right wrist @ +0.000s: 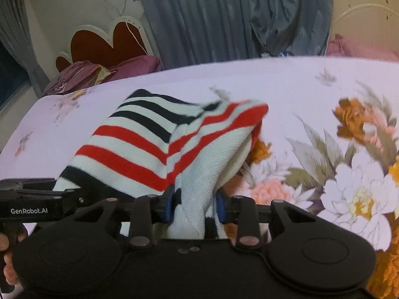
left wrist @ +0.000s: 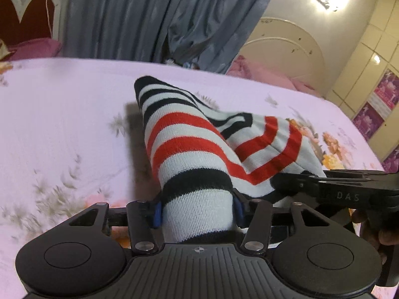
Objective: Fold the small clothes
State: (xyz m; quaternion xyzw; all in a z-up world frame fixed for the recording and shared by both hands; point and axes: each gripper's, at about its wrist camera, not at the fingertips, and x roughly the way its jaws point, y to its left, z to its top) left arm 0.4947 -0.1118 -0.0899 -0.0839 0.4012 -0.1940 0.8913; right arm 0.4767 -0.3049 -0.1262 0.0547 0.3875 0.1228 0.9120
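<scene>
A small knitted garment with white, red and black stripes hangs lifted above the floral bed sheet. My left gripper is shut on its near white edge. My right gripper is shut on another part of the same striped garment, whose white inner side shows by the jaws. The two grippers are close side by side: the right one shows at the right of the left wrist view, the left one at the left of the right wrist view. The cloth's far end droops toward the sheet.
The bed sheet is pale pink with large flower prints. Purple pillows and a red heart-shaped headboard lie at the far side. Grey curtains hang behind the bed. A cream wardrobe stands to the right.
</scene>
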